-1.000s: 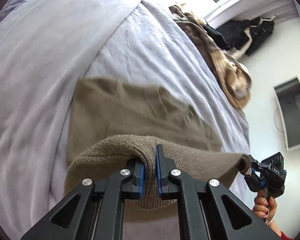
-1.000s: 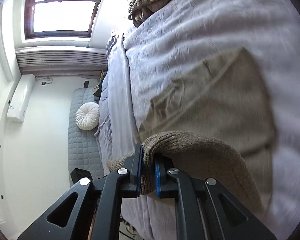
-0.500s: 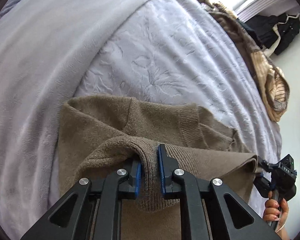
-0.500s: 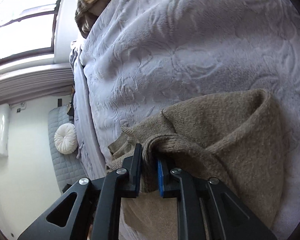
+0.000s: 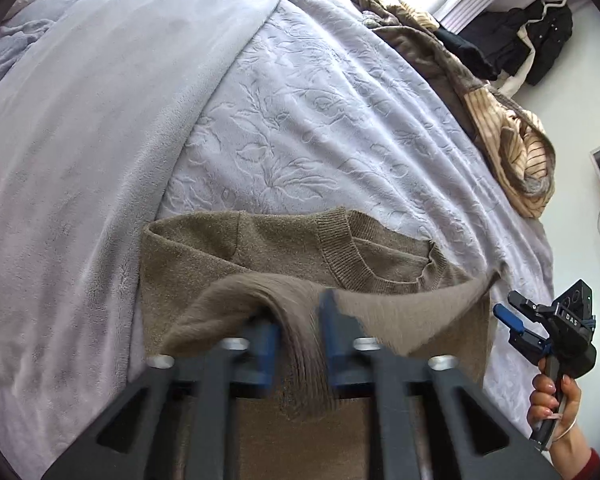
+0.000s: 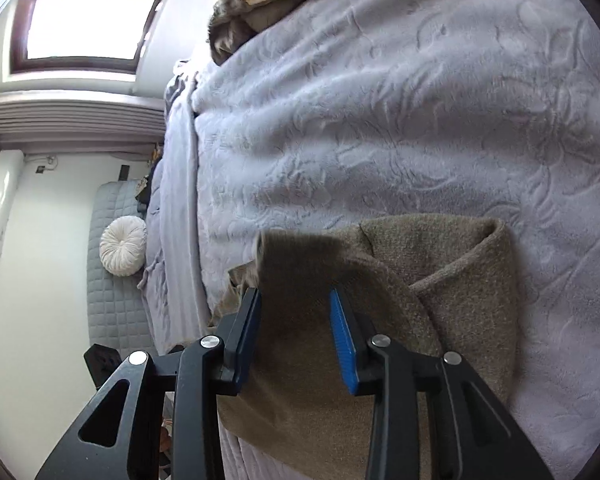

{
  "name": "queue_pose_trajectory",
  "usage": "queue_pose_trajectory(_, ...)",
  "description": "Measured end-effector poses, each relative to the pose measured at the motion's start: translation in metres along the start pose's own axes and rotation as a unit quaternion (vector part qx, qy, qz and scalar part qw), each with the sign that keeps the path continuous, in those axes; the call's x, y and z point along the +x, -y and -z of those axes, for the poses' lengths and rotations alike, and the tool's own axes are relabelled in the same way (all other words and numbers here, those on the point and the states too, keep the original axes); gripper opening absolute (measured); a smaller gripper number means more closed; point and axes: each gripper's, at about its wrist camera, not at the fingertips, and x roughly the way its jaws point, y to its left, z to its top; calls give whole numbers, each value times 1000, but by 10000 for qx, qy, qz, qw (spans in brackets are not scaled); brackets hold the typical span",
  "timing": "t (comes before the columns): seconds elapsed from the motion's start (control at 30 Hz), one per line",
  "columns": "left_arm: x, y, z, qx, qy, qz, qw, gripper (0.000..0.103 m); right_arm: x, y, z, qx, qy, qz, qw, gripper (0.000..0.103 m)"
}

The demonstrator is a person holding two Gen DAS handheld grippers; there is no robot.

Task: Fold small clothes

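We're letting go w/ both: left gripper [image 5: 298, 332] & right gripper [image 6: 296, 334] jaws opening, dropping the hem onto the brown sweater's [image 5: 284, 248] collar [image 5: 340, 252] — fold laid.

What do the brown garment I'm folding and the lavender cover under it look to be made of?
Brown sweater: looks like a soft knit, maybe wool or acrylic; ribbed neckband and a fuzzy matte surface show. Lavender bedspread: looks like plush fleece or velour with an embossed leaf pattern and a slight sheen; the exact fibre cannot be told.
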Motion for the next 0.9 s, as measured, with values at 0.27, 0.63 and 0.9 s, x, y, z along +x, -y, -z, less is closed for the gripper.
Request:
queue_pose_trajectory(0.27, -15, -2, 13, 120, 335, -805, 9961, 84, 12, 8, 3, -49, -81, 355, 9993, 41)
queue_pose_trajectory(0.63, 4, -56, 82, -363, -596, -971, 9928, 83, -39, 22, 65, -870, -278, 1235, 9881, 47)
queue_pose_trajectory(0.9, 19, -80, 104, -212, -870, -682, 9936, 72, -46, 54, 112, -679, -655, 1217, 9881, 47)
